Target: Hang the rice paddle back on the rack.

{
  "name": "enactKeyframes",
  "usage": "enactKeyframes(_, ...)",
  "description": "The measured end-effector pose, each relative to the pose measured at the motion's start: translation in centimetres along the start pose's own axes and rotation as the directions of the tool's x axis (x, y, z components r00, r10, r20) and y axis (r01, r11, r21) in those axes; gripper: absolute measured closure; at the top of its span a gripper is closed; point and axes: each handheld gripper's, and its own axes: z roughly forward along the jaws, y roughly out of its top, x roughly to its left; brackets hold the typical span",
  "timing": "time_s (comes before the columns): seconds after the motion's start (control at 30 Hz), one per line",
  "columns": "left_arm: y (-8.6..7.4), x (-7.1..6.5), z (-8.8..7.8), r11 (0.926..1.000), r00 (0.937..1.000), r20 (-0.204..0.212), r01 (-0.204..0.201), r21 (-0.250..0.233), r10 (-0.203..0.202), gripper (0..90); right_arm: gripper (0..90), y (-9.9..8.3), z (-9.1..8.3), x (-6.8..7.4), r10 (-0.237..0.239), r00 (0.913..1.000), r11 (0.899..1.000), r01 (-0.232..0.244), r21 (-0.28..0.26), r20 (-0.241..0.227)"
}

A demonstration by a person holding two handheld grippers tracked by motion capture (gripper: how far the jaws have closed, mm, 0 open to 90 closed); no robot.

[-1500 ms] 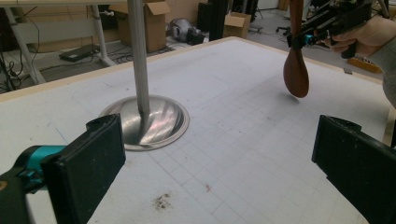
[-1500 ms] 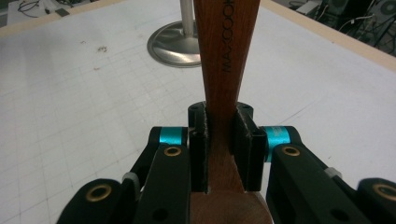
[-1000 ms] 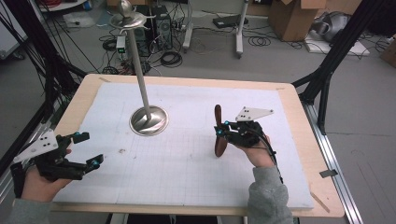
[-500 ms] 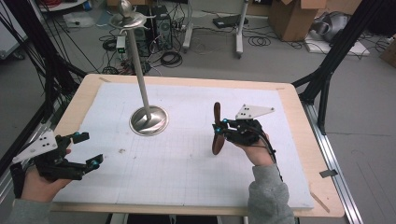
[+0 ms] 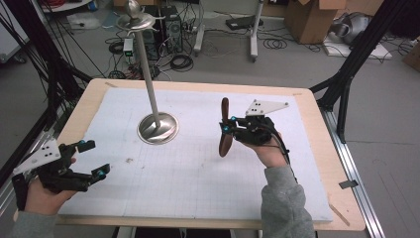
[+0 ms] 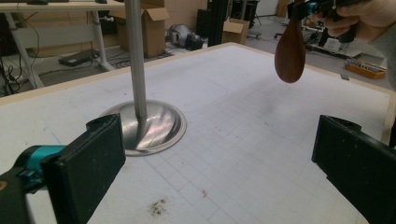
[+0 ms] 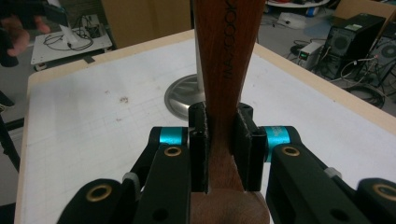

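The right gripper (image 5: 229, 128) has its jaws closed on the handle of a wooden spoon (image 5: 225, 134). In the right gripper view the two pads press the wood from both sides. The spoon hangs upright, bowl downward, in the air above the right half of the table (image 5: 89, 106), apart from the white mat (image 5: 198, 188). So the pick-up looks done, and the spoon is already lifted.

The metal stand (image 5: 157, 128) is on the mat toward the far left part of the table, its round base flat and its pole rising to a hanger piece at the top. The spoon is well apart from it. I judge that the carrying to the stand and the placing there are not yet done.

The left gripper (image 5: 89, 158) rests near the near left corner, jaws wide open and holding nothing.
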Motion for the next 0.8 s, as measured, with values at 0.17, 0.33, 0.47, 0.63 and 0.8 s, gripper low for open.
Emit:
enactKeyframes(0.17,-0.1,0.1,-0.1,0.9998,0.9998,-0.018,-0.008,0.015,0.008,3.2,77.7,1.3,0.0,0.0,-0.017,0.9999,1.0,0.017,-0.001,-0.003)
enactKeyframes(0.33,-0.2,0.1,-0.1,0.9998,0.9999,-0.011,-0.001,0.021,0.002,3.1,77.7,2.1,0.1,0.4,-0.046,0.9989,0.999,0.046,-0.003,-0.013)
enactKeyframes(0.47,-0.3,0.2,0.0,0.9997,0.9999,-0.011,0.006,0.023,-0.006,3.1,77.7,2.9,0.4,0.6,-0.051,0.9987,0.999,0.051,0.003,-0.006)
enactKeyframes(0.63,0.2,-0.2,0.3,1.0,0.9995,0.031,0.004,0.004,-0.004,3.1,77.6,4.3,0.9,0.7,-0.044,0.9989,0.999,0.044,-0.009,-0.016)
enactKeyframes(0.8,0.3,-0.6,0.6,0.9997,0.9991,0.037,-0.021,0.009,0.02,3.1,77.7,4.8,1.3,0.8,-0.039,0.9992,0.999,0.039,-0.016,-0.013)
